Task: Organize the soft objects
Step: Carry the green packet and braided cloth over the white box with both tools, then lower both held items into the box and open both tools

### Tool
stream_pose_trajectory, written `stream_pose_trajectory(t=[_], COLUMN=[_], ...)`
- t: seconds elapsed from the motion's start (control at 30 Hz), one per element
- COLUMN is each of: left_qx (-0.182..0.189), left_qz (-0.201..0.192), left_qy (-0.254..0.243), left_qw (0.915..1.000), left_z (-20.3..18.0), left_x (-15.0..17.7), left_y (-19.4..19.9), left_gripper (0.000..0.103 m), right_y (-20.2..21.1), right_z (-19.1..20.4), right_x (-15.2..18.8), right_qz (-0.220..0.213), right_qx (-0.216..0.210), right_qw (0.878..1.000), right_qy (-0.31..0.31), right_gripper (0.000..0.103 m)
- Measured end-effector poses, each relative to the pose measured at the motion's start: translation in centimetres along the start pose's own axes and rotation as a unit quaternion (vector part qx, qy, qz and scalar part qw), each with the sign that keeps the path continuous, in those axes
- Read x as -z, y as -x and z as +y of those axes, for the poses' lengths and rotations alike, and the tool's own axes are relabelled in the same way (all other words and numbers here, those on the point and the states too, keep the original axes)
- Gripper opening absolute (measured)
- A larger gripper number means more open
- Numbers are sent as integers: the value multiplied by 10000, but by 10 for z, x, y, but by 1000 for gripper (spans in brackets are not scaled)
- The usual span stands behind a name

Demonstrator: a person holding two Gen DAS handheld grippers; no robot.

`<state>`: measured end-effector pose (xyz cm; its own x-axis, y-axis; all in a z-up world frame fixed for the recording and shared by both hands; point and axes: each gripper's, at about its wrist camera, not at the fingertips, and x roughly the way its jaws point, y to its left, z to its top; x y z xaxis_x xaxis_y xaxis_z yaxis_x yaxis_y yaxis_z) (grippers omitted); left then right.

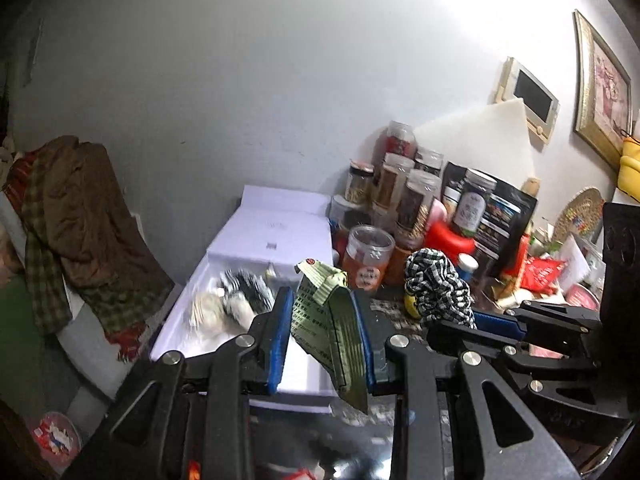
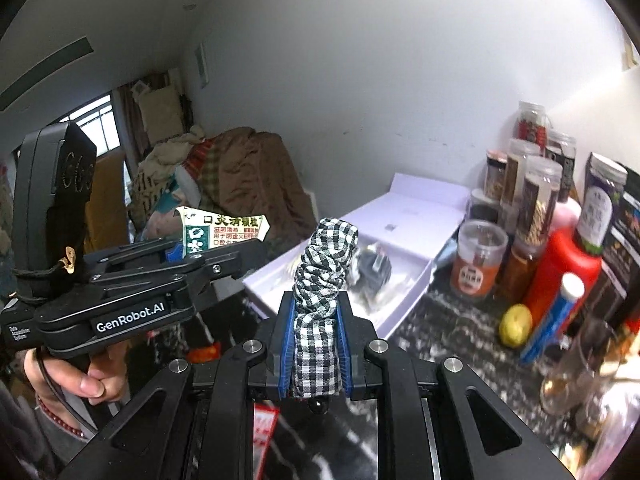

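Observation:
My left gripper [image 1: 324,308] is shut on a crumpled green and white paper packet [image 1: 326,308], held above the near end of an open white box [image 1: 280,224]. The same packet [image 2: 220,230] shows in the right wrist view, sticking up from the left gripper [image 2: 224,252], which a hand holds. My right gripper [image 2: 316,320] is shut on a black and white checked fabric scrunchie [image 2: 324,264], which stands up between the blue pads. That scrunchie [image 1: 436,284] appears at the right in the left wrist view. Inside the box lie soft black, white and cream items [image 1: 232,300], blurred.
Several clear jars [image 2: 532,184], a red bottle [image 2: 560,268], a dark pouch [image 1: 496,212] and a small yellow fruit [image 2: 516,326] crowd the dark speckled counter [image 2: 432,344] right of the box. A glass [image 2: 576,364] stands near right. Brown and checked cloth [image 1: 76,216] is heaped at the left.

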<state>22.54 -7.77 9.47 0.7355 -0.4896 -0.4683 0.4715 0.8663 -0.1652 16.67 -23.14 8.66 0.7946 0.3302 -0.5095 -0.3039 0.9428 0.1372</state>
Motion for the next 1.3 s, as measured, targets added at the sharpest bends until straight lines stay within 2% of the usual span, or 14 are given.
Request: stream_pose_trajectory(t=[0.3,0.6,0.93,1.3], left_qx=[-118,-445,-751,-985], left_qz=[-154,-176,396,969], left_qy=[9,170,208,255], left_qw=[9998,9987,9962,9901], left_z=[20,52,80,102], left_x=[-33,-55,-42,-15], left_y=[-43,-89,-144,-188], left_gripper=[29,29,29,29], right_y=[-43,-88,-145,-184], right_z=[-19,-43,-56,-53], right_x=[-33,-58,-59,-48], right_qz=[-101,-142,231,611], right_qx=[38,75,83,59], right_qw=[9999,9998,9995,9981], right_qy=[21,-114,-177,-55], right_gripper=[19,19,19,19])
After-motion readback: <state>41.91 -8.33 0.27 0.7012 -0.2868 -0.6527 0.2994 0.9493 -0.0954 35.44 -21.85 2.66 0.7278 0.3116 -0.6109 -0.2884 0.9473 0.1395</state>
